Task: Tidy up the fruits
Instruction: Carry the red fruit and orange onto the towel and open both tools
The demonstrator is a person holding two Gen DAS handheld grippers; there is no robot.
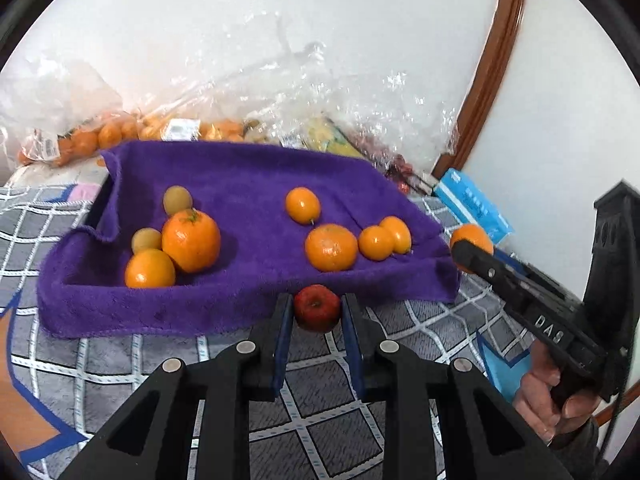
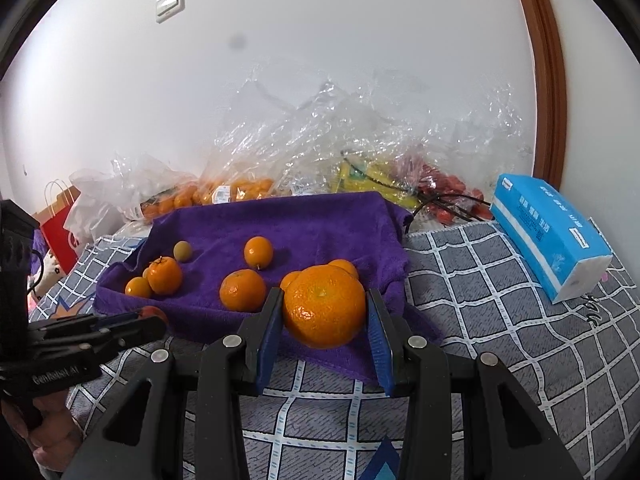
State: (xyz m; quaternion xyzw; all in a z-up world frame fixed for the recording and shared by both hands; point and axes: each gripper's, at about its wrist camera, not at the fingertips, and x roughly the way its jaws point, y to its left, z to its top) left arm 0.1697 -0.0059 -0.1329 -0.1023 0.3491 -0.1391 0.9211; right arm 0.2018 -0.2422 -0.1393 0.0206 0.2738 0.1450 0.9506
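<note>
Low in the middle, both claws pinch fruit, left gripper (image 1: pixel 317 312) a small red apple (image 1: pixel 317 307), right gripper (image 2: pixel 324 312) a big orange (image 2: pixel 323 305), and a loose squeeze could drop either before the purple towel (image 1: pixel 248 184).

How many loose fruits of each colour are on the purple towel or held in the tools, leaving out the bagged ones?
Orange round citrus fruits: 7 (6 on the purple towel, 1 in the right tool)
Small yellowish-green round fruits: 2
Small red round fruit: 1 (in the left tool)
Total: 10
</note>
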